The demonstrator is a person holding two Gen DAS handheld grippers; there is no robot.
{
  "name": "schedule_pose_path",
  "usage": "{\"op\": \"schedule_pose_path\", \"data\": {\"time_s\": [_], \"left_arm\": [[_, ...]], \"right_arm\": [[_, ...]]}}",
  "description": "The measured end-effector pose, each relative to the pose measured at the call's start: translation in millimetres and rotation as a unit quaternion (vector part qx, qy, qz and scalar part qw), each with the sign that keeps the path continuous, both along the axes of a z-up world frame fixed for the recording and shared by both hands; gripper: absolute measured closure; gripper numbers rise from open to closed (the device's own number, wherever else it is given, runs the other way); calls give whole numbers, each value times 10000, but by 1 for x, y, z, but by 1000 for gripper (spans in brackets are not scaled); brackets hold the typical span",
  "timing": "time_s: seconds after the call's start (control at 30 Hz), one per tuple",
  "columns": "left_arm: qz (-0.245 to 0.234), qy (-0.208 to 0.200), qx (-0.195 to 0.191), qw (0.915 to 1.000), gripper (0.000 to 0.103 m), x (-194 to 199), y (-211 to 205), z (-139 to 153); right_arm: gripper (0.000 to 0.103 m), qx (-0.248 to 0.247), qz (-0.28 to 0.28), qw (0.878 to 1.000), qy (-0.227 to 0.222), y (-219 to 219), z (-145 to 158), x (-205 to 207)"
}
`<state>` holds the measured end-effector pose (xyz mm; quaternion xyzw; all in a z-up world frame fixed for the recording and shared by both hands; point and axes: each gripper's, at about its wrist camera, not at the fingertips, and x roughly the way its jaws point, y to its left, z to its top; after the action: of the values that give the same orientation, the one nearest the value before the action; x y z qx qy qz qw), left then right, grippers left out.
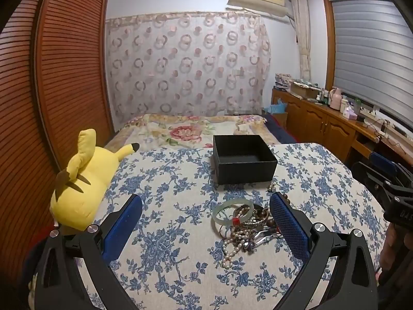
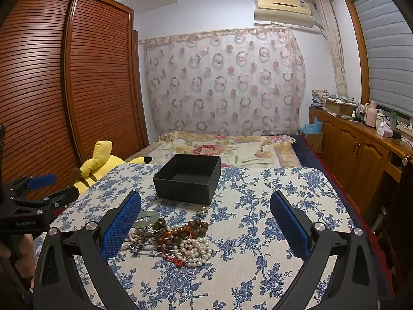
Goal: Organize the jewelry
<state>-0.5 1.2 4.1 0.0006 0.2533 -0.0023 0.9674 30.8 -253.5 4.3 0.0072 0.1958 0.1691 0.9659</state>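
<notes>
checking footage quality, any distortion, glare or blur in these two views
Left wrist: strong fisheye bends the wardrobe and darkens the corners; the jewelry is sharp, with no glare. Right wrist: same bowing and dark corners; the box and pearls are crisp under soft, even light.

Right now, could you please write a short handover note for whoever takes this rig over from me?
Left claw: open, holding nothing, hovering over the jewelry pile.
Right claw: open, holding nothing, also above the pile.
The tangled pile, with a pale green bangle, pearl strands and brown wooden beads, lies on the floral tablecloth. The black box behind it looks empty.
Done: nothing yet.
Left: move every piece into the box.
</notes>
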Motion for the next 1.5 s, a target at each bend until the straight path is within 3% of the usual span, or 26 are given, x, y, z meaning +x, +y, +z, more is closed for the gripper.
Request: {"op": "schedule_pose_path", "data": {"time_s": [1.5], "left_arm": [[-7,-44,3,10000,8,-2,-1,3]], "right_arm": [[2,-12,-3,10000,-15,0,1,-1]]}}
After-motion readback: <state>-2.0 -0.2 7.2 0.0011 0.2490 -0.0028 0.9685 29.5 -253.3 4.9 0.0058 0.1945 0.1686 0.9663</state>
